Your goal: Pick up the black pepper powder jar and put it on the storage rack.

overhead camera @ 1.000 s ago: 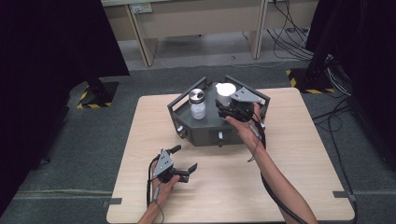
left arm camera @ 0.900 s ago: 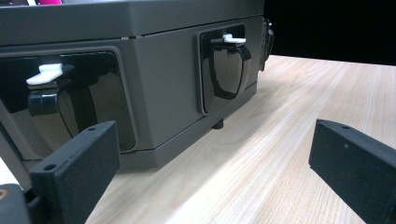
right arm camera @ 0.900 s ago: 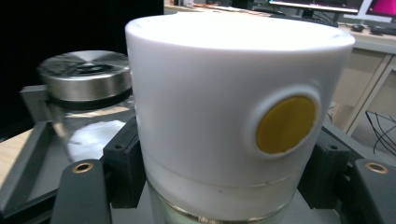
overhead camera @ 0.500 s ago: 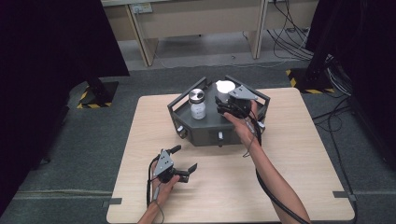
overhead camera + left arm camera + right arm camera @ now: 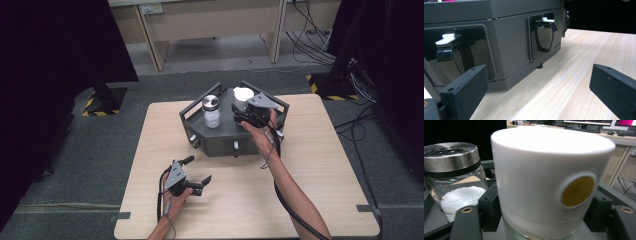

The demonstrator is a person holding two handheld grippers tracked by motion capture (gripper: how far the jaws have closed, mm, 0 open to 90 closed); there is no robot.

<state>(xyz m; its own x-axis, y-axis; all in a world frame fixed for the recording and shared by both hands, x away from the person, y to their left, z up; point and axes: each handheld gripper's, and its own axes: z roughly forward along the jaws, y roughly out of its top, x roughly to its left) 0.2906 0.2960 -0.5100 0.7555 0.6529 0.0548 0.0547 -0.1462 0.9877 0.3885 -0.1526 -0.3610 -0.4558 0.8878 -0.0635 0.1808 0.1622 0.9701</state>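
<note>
Right gripper (image 5: 246, 116) fingers just eased around white-capped jar (image 5: 549, 177), base hidden; left gripper (image 5: 196, 171) released.

The right gripper (image 5: 243, 119) has just been easing its jaws slightly apart around the white-lidded jar (image 5: 549, 182) in the grey tray (image 5: 220, 145), the jar between them.

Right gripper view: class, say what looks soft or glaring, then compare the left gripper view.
Right gripper view: the white cylindrical lid is close, soft-edged and glaring on top; the metal-capped glass jar is sharper. Left gripper view: glossy black panels on the grey box mirror their white latches.
</note>
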